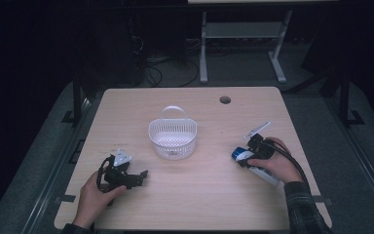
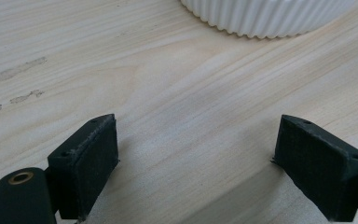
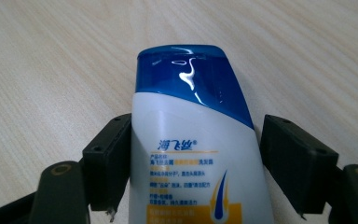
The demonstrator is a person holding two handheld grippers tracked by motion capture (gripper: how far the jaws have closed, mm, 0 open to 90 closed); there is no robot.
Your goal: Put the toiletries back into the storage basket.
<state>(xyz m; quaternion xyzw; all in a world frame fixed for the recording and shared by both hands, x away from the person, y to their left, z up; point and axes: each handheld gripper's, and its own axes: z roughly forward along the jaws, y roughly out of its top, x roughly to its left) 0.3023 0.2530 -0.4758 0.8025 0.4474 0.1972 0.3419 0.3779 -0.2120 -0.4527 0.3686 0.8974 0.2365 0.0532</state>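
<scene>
A white shampoo bottle with a blue cap (image 3: 191, 140) lies on the wooden table at the right, cap pointing left (image 1: 241, 155). My right gripper (image 3: 196, 135) has a jaw on each side of the bottle's upper body, both touching it, and the person's right hand (image 1: 277, 165) covers the gripper (image 1: 253, 146). At the front left, my left gripper (image 1: 137, 178) rests low over the table, open, with only bare wood between its jaws (image 2: 196, 140). A white slotted basket (image 1: 160, 144) with an upright handle stands mid-table between the two grippers.
The basket's ribbed wall (image 2: 265, 18) shows just ahead of my left gripper. A round cable hole (image 1: 225, 100) sits near the table's far edge. Beyond the table stand a white desk frame (image 1: 203, 48) and loose cables on a dark floor.
</scene>
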